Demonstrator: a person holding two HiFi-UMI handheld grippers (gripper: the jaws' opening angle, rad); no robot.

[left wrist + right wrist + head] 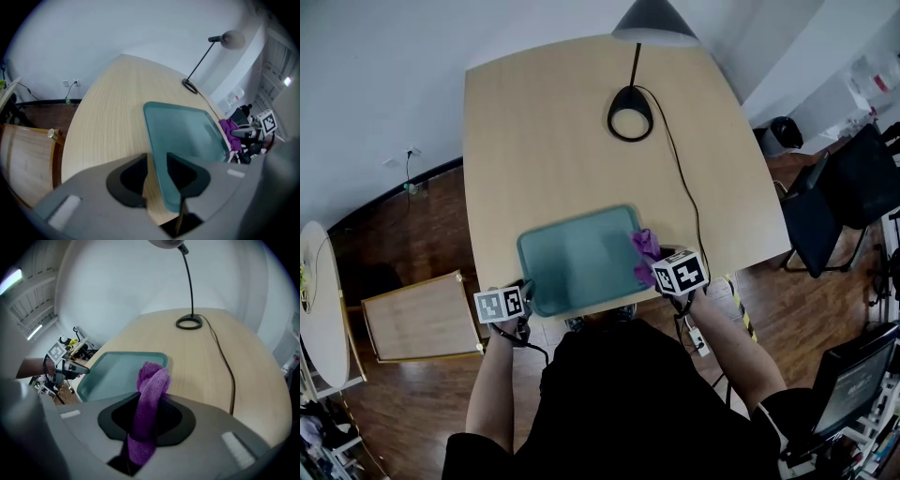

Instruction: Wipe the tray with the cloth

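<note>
A teal plastic tray (581, 264) lies flat near the front edge of a pale wooden table (562, 122), its long sides running left to right in the head view. The left gripper (527, 289) sits at the tray's near-left corner; in its own view the jaws stand apart with the tray's rim running up between them, bare table showing in the gap beside the left jaw, so the pads do not pinch the rim. The right gripper (650, 273) is at the tray's right end, jaws clamped on a purple cloth (645, 246), which bunches out past the jaw tips above the tray's right rim; whether the cloth touches the tray cannot be told. In the right gripper view the cloth (151, 394) runs as a twisted strip through the closed jaws, with the tray (117, 371) behind it. A black desk lamp (654, 21) stands at the table's far side, well apart from the tray, and its cable (680, 178) trails along the table's right side.
</note>
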